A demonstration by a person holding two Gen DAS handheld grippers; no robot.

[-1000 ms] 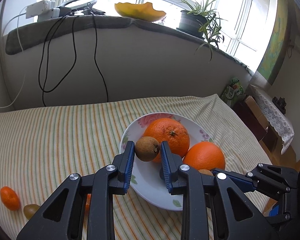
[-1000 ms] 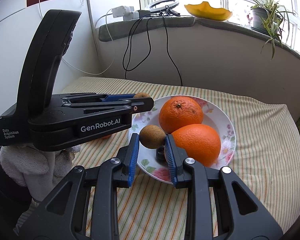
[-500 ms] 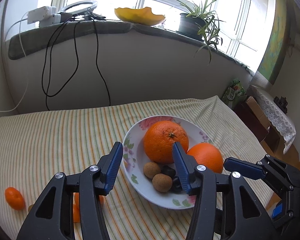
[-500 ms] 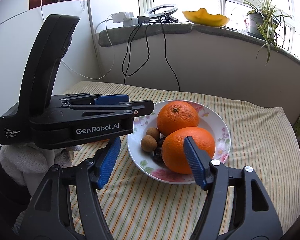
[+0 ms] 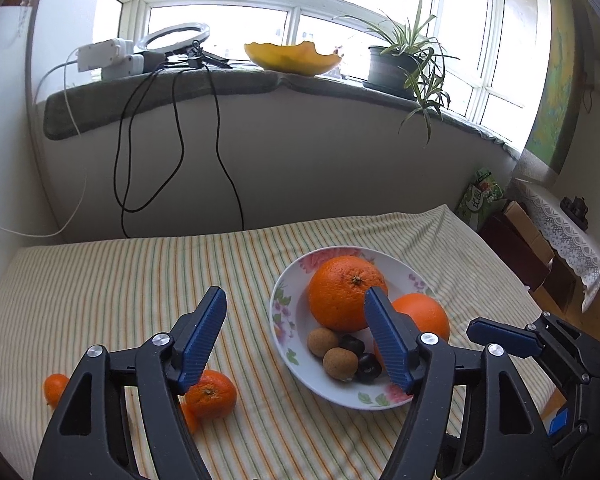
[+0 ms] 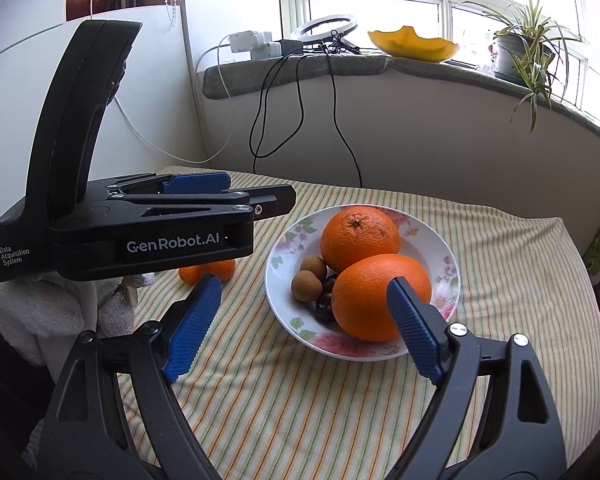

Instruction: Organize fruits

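- Both the left tongs (image 5: pixel 296 336) and right tongs (image 6: pixel 304 326) have just been opening; nothing sits between them.
- The mandarin (image 5: pixel 211 395), at eight o'clock of the plate (image 5: pixel 281 320), looks light and soft-skinned; it is best gripped gently across its middle.

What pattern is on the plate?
White plate with pink flowers and green leaves round the rim; clearest in the right wrist view.

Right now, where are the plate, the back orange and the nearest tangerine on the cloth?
plate (image 5: pixel 284 320): left wrist view, bare left rim.
back orange (image 5: pixel 340 296): left wrist view, middle of its peel.
tangerine (image 5: pixel 214 398): left wrist view, middle of its peel, by the left tool's finger.
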